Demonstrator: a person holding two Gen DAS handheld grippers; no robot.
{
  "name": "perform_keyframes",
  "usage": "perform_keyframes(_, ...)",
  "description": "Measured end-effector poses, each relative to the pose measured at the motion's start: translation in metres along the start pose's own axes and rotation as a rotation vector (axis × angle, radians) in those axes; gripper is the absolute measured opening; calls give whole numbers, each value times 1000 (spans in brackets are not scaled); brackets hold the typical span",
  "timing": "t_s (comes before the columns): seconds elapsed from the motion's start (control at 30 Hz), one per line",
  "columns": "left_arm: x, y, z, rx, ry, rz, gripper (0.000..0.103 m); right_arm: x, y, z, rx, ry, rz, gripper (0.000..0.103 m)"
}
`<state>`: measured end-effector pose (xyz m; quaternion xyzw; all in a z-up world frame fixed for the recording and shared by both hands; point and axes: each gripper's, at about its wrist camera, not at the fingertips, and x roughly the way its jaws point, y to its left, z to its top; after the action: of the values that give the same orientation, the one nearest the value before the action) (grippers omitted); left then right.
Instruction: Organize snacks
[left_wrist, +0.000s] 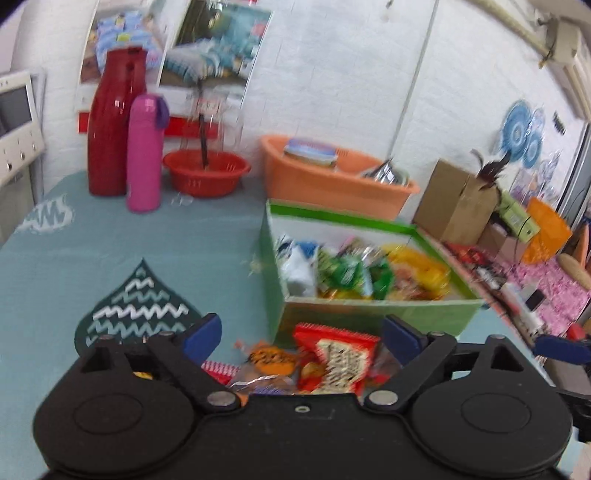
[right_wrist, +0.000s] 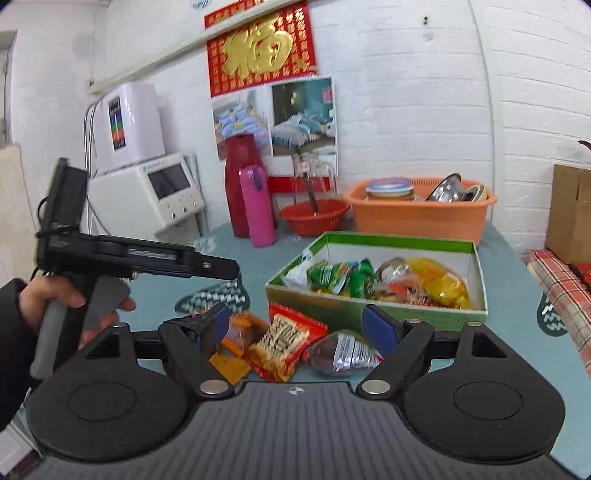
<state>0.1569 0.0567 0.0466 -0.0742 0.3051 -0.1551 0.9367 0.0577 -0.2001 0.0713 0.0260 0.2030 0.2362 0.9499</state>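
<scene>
A green box (left_wrist: 369, 314) (right_wrist: 332, 308) on the teal tablecloth holds several snack packets, green, white and yellow. Loose snacks lie in front of its near wall: a red packet (left_wrist: 338, 360) (right_wrist: 284, 343), an orange packet (left_wrist: 271, 360) (right_wrist: 240, 332) and a silver-and-maroon packet (right_wrist: 340, 352). My left gripper (left_wrist: 303, 338) is open just above the red and orange packets, holding nothing. My right gripper (right_wrist: 297, 326) is open too, hovering over the same pile. In the right wrist view a hand (right_wrist: 55, 299) holds the left gripper's handle (right_wrist: 136, 258) at the left.
At the back of the table stand a red thermos (right_wrist: 240, 188), a pink bottle (right_wrist: 258, 206), a red basket (right_wrist: 314, 216) and an orange basin (right_wrist: 417, 218) with dishes. A cardboard box (right_wrist: 570, 214) is at the right, a white appliance (right_wrist: 147, 195) at the left.
</scene>
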Motion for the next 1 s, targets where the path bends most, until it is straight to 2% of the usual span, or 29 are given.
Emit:
perform_keyframes(0.17,41,20,-14,-51,85,6,103,8,-1,-16,20,49,-6,103)
perform_keyframes(0.2,47,21,-16,-47,100,4,100,10,-3,-18,33,60,-10,103)
perform_keyframes(0.23,52,21,-21,-35,118,7,79,11,-5,-21,47,72,-12,103)
perform_keyframes(0.27,57,21,-24,-21,137,14,71,12,-6,-25,63,81,-12,103)
perform_keyframes(0.3,60,22,-26,-8,144,21,64,13,-7,-28,78,90,-10,103)
perform_keyframes(0.4,50,28,-27,-71,128,-8,53,19,-6,-36,94,115,-3,103)
perform_keyframes(0.53,11,27,-25,-101,69,-74,51,27,-3,-45,94,148,6,103)
perform_keyframes(0.63,-24,20,-32,-76,34,-95,51,33,-3,-49,108,163,12,103)
perform_keyframes(0.73,-49,16,-49,-57,24,-82,51,40,0,-53,118,185,39,103)
perform_keyframes(0.93,-72,29,-95,-103,56,-27,54,50,20,-62,52,228,99,103)
perform_keyframes(0.97,-75,31,-100,-106,59,-13,56,51,23,-63,42,231,102,103)
perform_keyframes(1.0,-78,33,-105,-107,54,-10,77,53,25,-64,33,236,105,103)
